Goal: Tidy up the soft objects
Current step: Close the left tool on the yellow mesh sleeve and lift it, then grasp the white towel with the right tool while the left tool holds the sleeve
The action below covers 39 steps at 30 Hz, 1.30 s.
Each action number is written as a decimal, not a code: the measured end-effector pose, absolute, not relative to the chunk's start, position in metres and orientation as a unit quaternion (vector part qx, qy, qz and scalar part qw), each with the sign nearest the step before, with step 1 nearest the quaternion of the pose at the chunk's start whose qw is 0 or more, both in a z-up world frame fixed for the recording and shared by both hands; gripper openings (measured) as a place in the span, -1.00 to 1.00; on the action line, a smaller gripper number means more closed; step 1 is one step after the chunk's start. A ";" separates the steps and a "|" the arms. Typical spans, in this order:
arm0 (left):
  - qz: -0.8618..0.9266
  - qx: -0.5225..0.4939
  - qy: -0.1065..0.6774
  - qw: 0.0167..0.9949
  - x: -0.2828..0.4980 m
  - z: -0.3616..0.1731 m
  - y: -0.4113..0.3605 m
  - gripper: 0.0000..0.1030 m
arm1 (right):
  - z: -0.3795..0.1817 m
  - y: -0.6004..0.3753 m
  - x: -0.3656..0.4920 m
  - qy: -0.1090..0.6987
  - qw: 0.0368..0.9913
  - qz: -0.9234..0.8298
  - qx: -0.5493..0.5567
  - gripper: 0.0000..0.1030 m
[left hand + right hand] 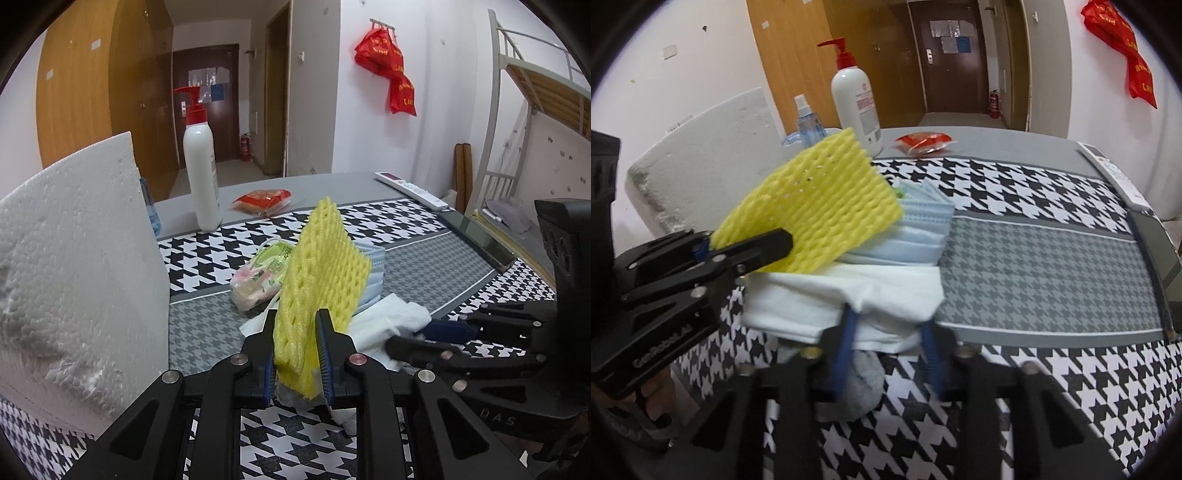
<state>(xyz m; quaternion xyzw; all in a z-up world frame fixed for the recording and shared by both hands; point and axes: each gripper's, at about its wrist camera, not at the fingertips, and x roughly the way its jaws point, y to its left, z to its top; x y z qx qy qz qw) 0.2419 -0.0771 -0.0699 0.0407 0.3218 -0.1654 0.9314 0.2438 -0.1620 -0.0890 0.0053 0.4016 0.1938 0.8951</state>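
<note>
A yellow foam net (321, 266) stands upright, and my left gripper (297, 315) is shut on its lower end. In the right wrist view the yellow foam net (816, 199) tilts over a stack of light blue face masks (916, 229), with the left gripper (775, 240) clamped on its near corner. Under the masks lies a folded white cloth (849, 295). My right gripper (888, 321) is shut on the cloth's near edge, which bunches between the blue pads. The right gripper (410, 338) also shows from the side, pinching the white cloth (391, 317). A pink-green tissue pack (258, 273) lies behind the foam.
A white foam box (74, 277) rises close on the left. On the houndstooth tablecloth (1034, 258) stand a lotion bottle (201, 166) and a spray bottle (809, 125). A red packet (264, 199), remote (410, 190) and phone (476, 236) lie farther back. A grey soft lump (860, 387) sits under the right gripper.
</note>
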 end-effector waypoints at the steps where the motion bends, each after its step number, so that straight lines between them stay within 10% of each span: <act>1: -0.166 0.040 0.320 0.932 0.241 -0.069 -0.077 -0.59 | -0.088 -0.162 0.243 0.399 0.896 0.193 0.006 -0.61; 25: -0.125 0.040 0.282 0.950 0.189 -0.041 -0.061 -0.60 | -0.053 -0.175 0.177 0.352 0.918 0.179 -0.019 -0.71; 27: -0.121 0.040 0.281 0.951 0.185 -0.040 -0.058 -0.59 | -0.052 -0.167 0.179 0.350 0.918 0.182 -0.030 -0.53; 29: -0.120 0.037 0.285 0.950 0.184 -0.043 -0.054 -0.59 | -0.053 -0.161 0.181 0.351 0.916 0.191 -0.033 0.11; 32: -0.121 0.033 0.291 0.948 0.184 -0.047 -0.050 -0.59 | -0.054 -0.153 0.181 0.347 0.914 0.205 -0.041 0.25; 37: -0.119 0.034 0.305 0.944 0.189 -0.057 -0.050 0.35 | -0.062 -0.141 0.190 0.358 0.908 0.209 -0.063 0.25; 39: -0.115 0.037 0.309 0.943 0.190 -0.059 -0.050 0.35 | -0.065 -0.141 0.194 0.362 0.906 0.209 -0.064 0.26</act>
